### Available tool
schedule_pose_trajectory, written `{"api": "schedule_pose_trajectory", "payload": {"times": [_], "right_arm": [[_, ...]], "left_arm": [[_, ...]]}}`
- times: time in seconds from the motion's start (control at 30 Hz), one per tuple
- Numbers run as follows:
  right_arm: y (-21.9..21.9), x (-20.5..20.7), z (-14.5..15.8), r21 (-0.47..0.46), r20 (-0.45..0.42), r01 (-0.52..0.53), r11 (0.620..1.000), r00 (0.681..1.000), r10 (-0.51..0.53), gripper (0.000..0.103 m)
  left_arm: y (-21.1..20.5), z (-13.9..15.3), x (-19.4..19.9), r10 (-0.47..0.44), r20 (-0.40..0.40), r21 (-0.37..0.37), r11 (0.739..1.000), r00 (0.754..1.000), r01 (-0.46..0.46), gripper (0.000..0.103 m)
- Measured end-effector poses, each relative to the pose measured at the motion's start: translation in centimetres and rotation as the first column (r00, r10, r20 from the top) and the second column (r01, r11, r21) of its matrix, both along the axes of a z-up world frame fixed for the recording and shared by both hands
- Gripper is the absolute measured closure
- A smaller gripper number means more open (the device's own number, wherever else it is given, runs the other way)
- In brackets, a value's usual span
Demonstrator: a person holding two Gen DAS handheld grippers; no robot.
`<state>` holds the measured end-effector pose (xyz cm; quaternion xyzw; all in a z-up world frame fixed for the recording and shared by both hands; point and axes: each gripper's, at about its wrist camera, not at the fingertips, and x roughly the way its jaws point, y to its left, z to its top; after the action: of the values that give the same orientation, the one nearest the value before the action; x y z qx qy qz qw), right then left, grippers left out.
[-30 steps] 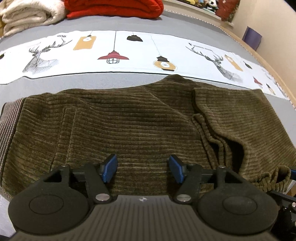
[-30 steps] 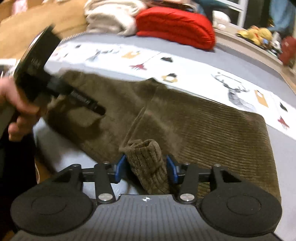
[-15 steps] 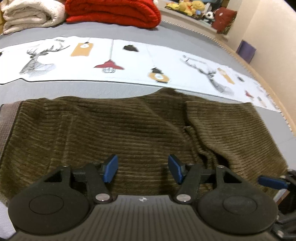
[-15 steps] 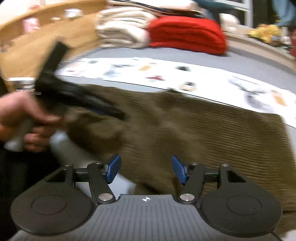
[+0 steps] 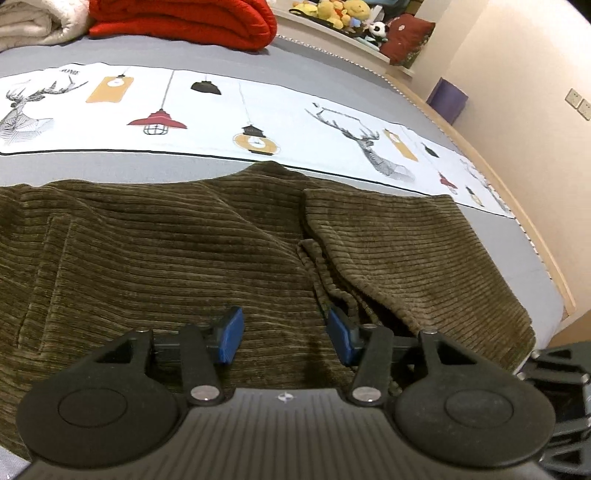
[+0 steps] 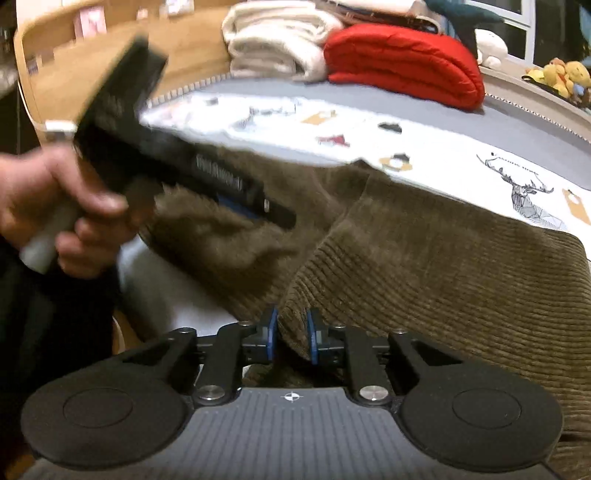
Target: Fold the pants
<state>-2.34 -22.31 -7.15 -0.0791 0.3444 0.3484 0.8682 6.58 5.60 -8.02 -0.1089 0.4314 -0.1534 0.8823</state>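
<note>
olive-brown corduroy pants (image 5: 192, 254) lie spread across the grey bed, partly folded, one rumpled fold bunched up at the near edge.

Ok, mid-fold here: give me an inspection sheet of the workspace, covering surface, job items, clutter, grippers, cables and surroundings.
Surface: grey bed cover with a white runner printed with deer and lamps.
Job's things: olive-brown corduroy pants spread flat, bunched folds near the middle.
Clutter: folded red quilt and cream blanket at the far end.
Grippers: left gripper jaws closing over the cloth, not pinching it; right gripper jaws closing, pads pressing a fold of the pants' near edge.
Cables: nothing seen.
Surroundings: plush toys on a ledge, cream wall, purple box.
</note>
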Motion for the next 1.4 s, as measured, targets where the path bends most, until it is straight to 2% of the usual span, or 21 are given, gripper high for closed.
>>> {"api": "schedule_pose_trajectory", "payload": {"times": [0.1,0.17,0.27,0.33,0.4,0.53,0.7,0.8,0.83,0.87,0.93,0.97,1.0,1.03,1.1,1.2,1.27,1.33,1.37,1.4], "right_arm": [[-0.7,-1.0,1.8,0.016,0.025,-0.045,0.999,0.999,0.045,0.087],[-1.3,-1.7,1.6,0.016,-0.005,-0.070,0.997,0.998,0.070,0.087],[-0.8,-2.6,-0.8,-0.109,-0.082,-0.112,0.988,0.991,0.104,0.086],[0.2,-3.4,-1.6,-0.181,-0.045,-0.121,0.976,0.992,0.115,0.080],[0.9,-4.0,-1.6,-0.198,-0.007,-0.121,0.973,0.993,0.122,0.075],[2.2,-5.1,-1.7,-0.269,0.095,-0.125,0.955,0.983,0.155,0.043],[4.2,-4.4,-3.4,-0.374,0.143,-0.129,0.919,0.970,0.194,0.041],[5.0,-4.7,-4.8,-0.446,0.161,-0.139,0.884,0.959,0.232,0.040],[5.2,-4.9,-4.7,-0.455,0.171,-0.144,0.879,0.954,0.245,0.043],[5.3,-5.0,-4.5,-0.451,0.175,-0.148,0.880,0.952,0.250,0.046],[5.2,-5.0,-3.7,-0.410,0.185,-0.141,0.901,0.955,0.234,0.069],[4.8,-4.8,-2.9,-0.371,0.196,-0.124,0.920,0.958,0.209,0.073],[4.5,-4.5,-2.1,-0.320,0.205,-0.111,0.941,0.962,0.183,0.081],[4.1,-4.2,-1.1,-0.263,0.214,-0.092,0.960,0.965,0.151,0.083],[3.3,-3.7,0.5,-0.177,0.236,-0.054,0.983,0.967,0.096,0.090],[2.5,-3.4,2.1,-0.082,0.269,-0.012,0.997,0.962,0.034,0.090],[2.0,-3.1,2.9,-0.035,0.266,0.009,0.999,0.964,0.001,0.087],[0.5,-2.3,3.5,0.033,0.237,0.059,0.998,0.969,-0.065,0.083],[-0.4,-1.8,3.7,0.051,0.223,0.106,0.993,0.968,-0.115,0.079],[-1.4,-1.1,3.9,0.067,0.210,0.173,0.983,0.960,-0.184,0.070]], "left_arm": [[-0.1,0.0,0.0,-0.017,-0.004,-0.040,0.999,1.000,0.017,0.047],[-0.1,0.0,0.1,-0.021,-0.016,-0.070,0.997,1.000,0.020,0.047],[-0.2,-0.4,0.5,-0.029,-0.047,-0.135,0.991,0.999,0.022,0.047],[-0.3,-0.8,0.9,-0.035,-0.072,-0.183,0.983,0.997,0.021,0.046],[-0.4,-1.2,1.2,-0.034,-0.092,-0.221,0.975,0.995,0.013,0.046],[-0.3,-2.2,1.7,-0.022,-0.137,-0.278,0.961,0.990,-0.017,0.046],[-0.5,-3.3,3.1,0.002,-0.165,-0.331,0.942,0.986,-0.058,0.046],[-1.3,-3.5,3.6,-0.007,-0.144,-0.318,0.947,0.990,-0.039,0.044],[-1.6,-3.4,3.7,-0.016,-0.130,-0.306,0.952,0.991,-0.025,0.043],[-1.9,-3.3,3.8,-0.023,-0.115,-0.291,0.957,0.993,-0.012,0.043],[-2.5,-3.0,3.8,-0.040,-0.086,-0.255,0.967,0.995,0.017,0.045],[-2.7,-3.0,3.9,-0.045,-0.074,-0.241,0.970,0.996,0.026,0.056],[-2.9,-2.8,4.0,-0.054,-0.053,-0.221,0.974,0.997,0.041,0.070],[-2.9,-2.5,4.0,-0.062,-0.027,-0.205,0.977,0.998,0.055,0.085],[-2.7,-1.0,3.6,-0.082,0.072,-0.210,0.973,0.994,0.095,0.088],[-2.1,1.9,3.0,-0.055,0.248,-0.208,0.972,0.967,0.109,0.089],[-1.4,2.8,2.9,0.002,0.313,-0.184,0.981,0.950,0.058,0.089],[-0.3,2.8,3.3,0.071,0.324,-0.174,0.985,0.943,-0.015,0.088],[0.0,2.6,3.8,0.099,0.301,-0.143,0.988,0.949,-0.058,0.084],[0.4,2.3,4.2,0.133,0.275,-0.102,0.989,0.952,-0.109,0.082]]}}
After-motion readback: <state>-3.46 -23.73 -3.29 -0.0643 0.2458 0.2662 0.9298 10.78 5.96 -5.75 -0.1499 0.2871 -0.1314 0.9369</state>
